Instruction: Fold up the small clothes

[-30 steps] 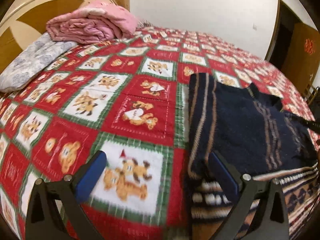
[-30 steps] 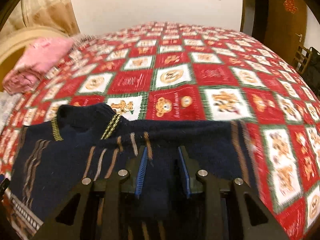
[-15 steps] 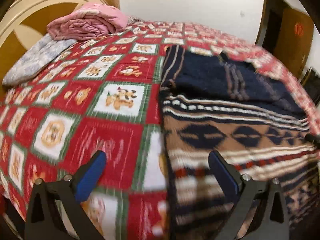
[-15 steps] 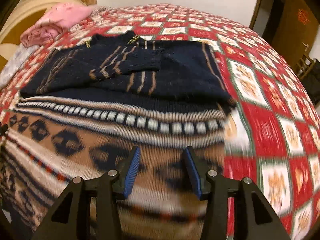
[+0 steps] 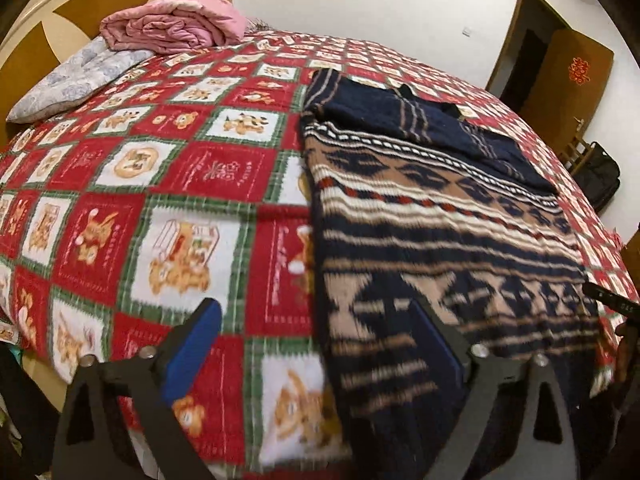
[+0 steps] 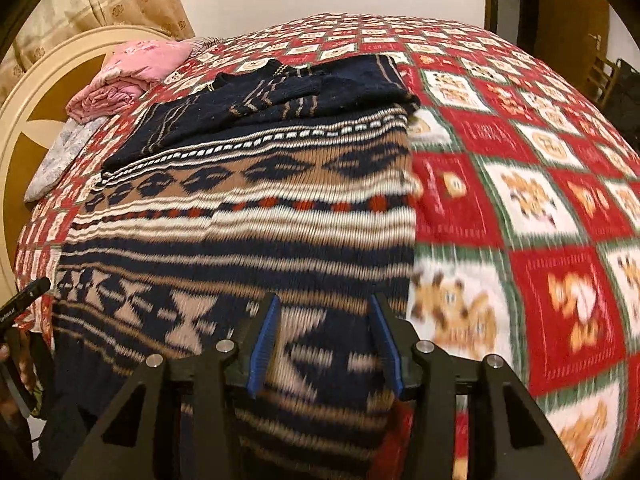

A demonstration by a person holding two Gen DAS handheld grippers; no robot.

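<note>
A navy, tan and white patterned sweater point(image 5: 432, 232) lies flat on the red teddy-bear bedspread point(image 5: 168, 184), its navy sleeves folded in across the top; it also shows in the right wrist view point(image 6: 248, 216). My left gripper point(image 5: 320, 356) is open and empty above the sweater's left edge near the hem. My right gripper point(image 6: 324, 348) is partly open and empty above the hem on the sweater's right side. The hem runs under both grippers, out of sight.
A folded pink quilt point(image 5: 172, 24) and a grey floral pillow point(image 5: 72, 80) lie by the cream headboard point(image 6: 24, 120). A brown door point(image 5: 568, 80) and a chair with a black bag point(image 5: 596, 172) stand at the far right.
Both grippers have pulled back from the sweater's navy top toward its hem. The right gripper, nearly shut a second ago, has opened wider. The left has stayed open.
</note>
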